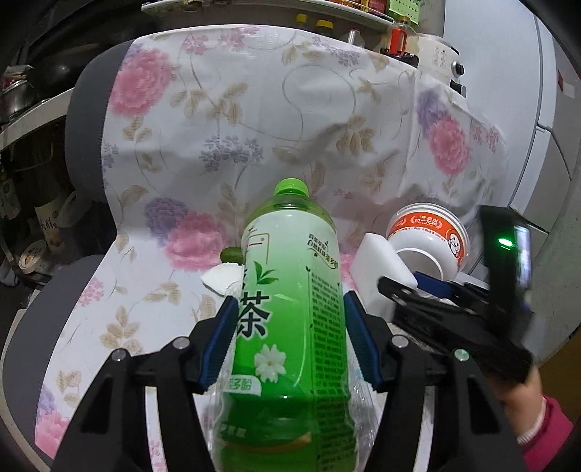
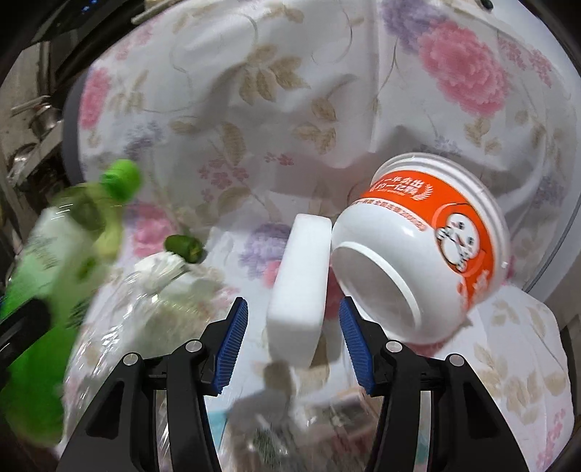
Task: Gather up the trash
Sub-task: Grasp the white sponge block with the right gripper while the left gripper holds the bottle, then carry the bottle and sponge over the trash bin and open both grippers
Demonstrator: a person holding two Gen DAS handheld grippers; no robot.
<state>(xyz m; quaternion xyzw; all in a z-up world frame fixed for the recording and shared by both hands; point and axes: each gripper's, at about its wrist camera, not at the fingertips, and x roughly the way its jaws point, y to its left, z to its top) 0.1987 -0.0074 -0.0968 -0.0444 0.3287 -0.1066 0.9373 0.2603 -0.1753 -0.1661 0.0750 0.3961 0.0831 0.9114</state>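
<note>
Left wrist view: left gripper [image 1: 288, 326] pinches glossy green tea bottle [image 1: 287, 290], upright, centre frame. Right gripper [image 2: 294, 346], jaws spread, straddles smooth white foam block [image 2: 299, 287]; tipped orange-banded plastic bowl [image 2: 421, 250] at 2 o'clock, on floral cloth [image 2: 236, 109].

Home kitchen: fridge [image 1: 508, 109], sauce bottles [image 1: 324, 27], pots [image 1: 14, 98]

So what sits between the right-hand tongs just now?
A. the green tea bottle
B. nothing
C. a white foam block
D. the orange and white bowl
C: the white foam block stands between the blue pads of the right tongs, with gaps on both sides; the bowl lies beside it.
</note>
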